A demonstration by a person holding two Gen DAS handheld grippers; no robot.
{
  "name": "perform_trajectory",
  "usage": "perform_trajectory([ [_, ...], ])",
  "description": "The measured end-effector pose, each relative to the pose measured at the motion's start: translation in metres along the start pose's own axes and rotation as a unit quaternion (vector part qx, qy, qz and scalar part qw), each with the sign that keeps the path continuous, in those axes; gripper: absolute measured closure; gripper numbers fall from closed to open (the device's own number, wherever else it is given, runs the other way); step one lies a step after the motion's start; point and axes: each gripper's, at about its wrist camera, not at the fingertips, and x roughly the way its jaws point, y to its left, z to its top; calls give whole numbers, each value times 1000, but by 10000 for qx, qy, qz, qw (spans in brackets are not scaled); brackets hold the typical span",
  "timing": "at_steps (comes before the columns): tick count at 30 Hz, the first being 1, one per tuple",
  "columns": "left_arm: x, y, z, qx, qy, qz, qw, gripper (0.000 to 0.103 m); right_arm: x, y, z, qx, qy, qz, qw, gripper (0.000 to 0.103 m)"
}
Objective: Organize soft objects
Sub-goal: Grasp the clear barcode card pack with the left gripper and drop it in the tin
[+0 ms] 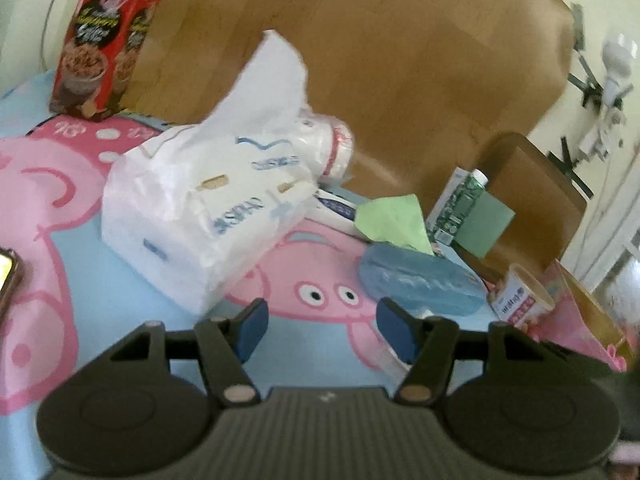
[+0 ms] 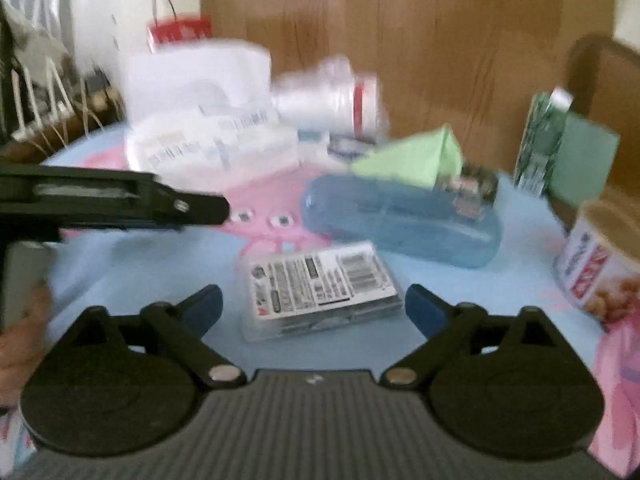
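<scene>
Tongs, left: left tongs [image 1: 320, 330] are hanging spread apart and empty over the cloth [image 1: 120, 280].
Tongs, right: right tongs [image 2: 314, 312] are also gaping wide with nothing between them, sitting low over the worktop.
Tissue pack: the white pack [image 1: 200, 216] is lying ahead-left of the left tongs, near them, its long axis running from near-left to far-right, a loose sheet pointing up and away.
Small packet: a flat labelled packet [image 2: 320, 288] is lying just ahead of the right tongs, between the fingers' line, long axis roughly crosswise, tilting slightly up to the right.
Nearer arm: right is nearer the packet, left nearer the pack.
Blue case: case [image 2: 404, 220] is resting beyond the packet, a green sheet [image 2: 412, 156] seemingly poking from it, though blur is making that unsure.
</scene>
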Motion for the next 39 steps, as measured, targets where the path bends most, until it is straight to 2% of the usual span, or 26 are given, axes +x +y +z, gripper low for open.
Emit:
perform_trajectory([
  [2,-1,-4,-2,139,-23,-40,9999,42,2,-5,2,106,4,51,9999,11],
  [5,4,-7,-1,161,15,-133,9998,41,-8,-7,-7,-34,-1,219,9998,11],
  [10,4,-9,-3,244,97,-185,9995,41,-47,-6,-42,-494,-70,458,9977,11],
  [12,6,-16,-5,412,179,-193,9988,41,-68,-11,-59,-624,-175,204,9977,7],
  [14,7,-27,-8,595,286,-252,9975,42,-84,-22,-73,-610,-308,-298,9972,5],
  [16,8,-40,-13,711,425,-470,9955,43,-96,-32,-81,-393,-341,-748,9958,5],
  [18,9,-57,-19,800,564,-744,9924,43,-106,-42,-86,-100,-378,-818,9959,7],
  [22,14,-90,-28,990,935,-1239,9829,43,-112,-38,-88,35,-533,-539,9971,16],
  [26,29,-111,-38,1034,1490,-1371,9738,51,-93,-26,-82,-114,-486,-432,9978,26],
  [28,30,-121,-44,1186,1421,-1280,9744,52,-79,-25,-77,-41,-340,-248,9991,33],
  [29,31,-126,-46,1248,1427,-1273,9736,61,-82,-30,-77,-1,-378,-158,9992,41],
  [30,32,-130,-47,1252,1499,-1333,9716,59,-83,-30,-75,-12,-396,-82,9992,45],
  [31,32,-134,-48,1256,1500,-1296,9721,60,-83,-28,-73,-21,-423,-196,9989,50],
  [33,31,-143,-46,1307,1467,-1342,9713,60,-85,-30,-74,9,-503,-485,9976,52],
  [39,19,-186,-31,1656,1070,-1771,9643,60,-113,-57,-79,767,-1127,-743,9879,63],
])
